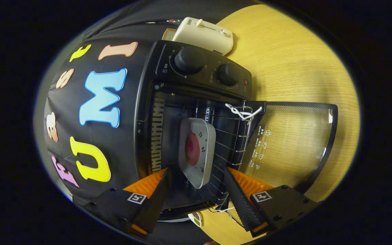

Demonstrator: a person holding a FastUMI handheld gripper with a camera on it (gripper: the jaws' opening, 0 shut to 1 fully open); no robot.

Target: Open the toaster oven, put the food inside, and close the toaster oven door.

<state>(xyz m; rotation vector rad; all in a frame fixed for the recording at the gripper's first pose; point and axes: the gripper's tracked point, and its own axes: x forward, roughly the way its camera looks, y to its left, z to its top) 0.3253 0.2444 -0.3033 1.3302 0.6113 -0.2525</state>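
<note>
The black toaster oven (202,68) stands with its glass door (294,143) swung fully open and lying flat over the table. Inside, a grey plate (207,136) rests on the wire rack (232,144), and a round red piece of food (192,148) lies on the plate. My gripper (195,173) is open at the oven's mouth. The near end of the plate sits between the fingertips, with a small gap to each finger, so neither presses on it.
A white pop-up toaster (204,34) stands beyond the oven with a slice of bread (168,33) beside it. A white string (243,112) is tied at the rack's edge by the door hinge. The wooden table (291,61) extends past the door.
</note>
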